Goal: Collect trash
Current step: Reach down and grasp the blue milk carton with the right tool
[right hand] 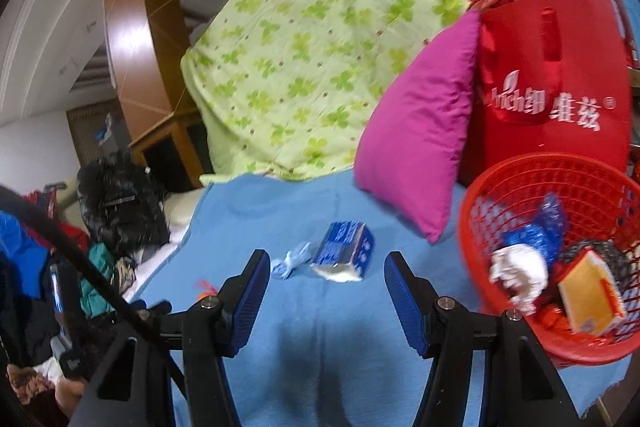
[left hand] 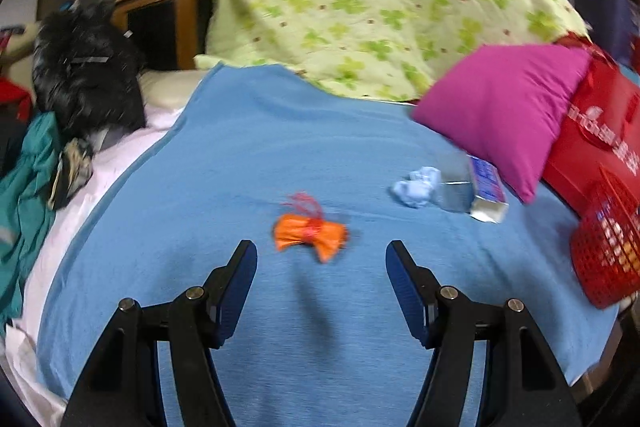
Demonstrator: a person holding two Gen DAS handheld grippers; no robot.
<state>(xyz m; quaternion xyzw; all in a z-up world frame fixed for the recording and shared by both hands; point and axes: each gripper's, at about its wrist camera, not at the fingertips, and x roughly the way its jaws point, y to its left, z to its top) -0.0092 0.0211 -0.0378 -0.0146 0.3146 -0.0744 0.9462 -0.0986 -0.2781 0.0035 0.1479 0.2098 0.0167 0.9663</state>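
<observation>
Both tongs empty: my left gripper [left hand: 321, 255] and right gripper [right hand: 326, 265] stand spread above the blue sheet [left hand: 240, 155]. Red mesh basket [right hand: 476, 227] already holds crumpled paper and cartons. Outstanding: crinkled orange wrapper [left hand: 310, 234], pale balled tissue [left hand: 416, 185], soft blue tissue pack [right hand: 344, 255].

The red bag [right hand: 552, 87] carries white print: partly legible Latin letters, then the Chinese characters "维兹" with an ® mark. Print on the blue packet [right hand: 344, 253] is too blurred to read.
</observation>
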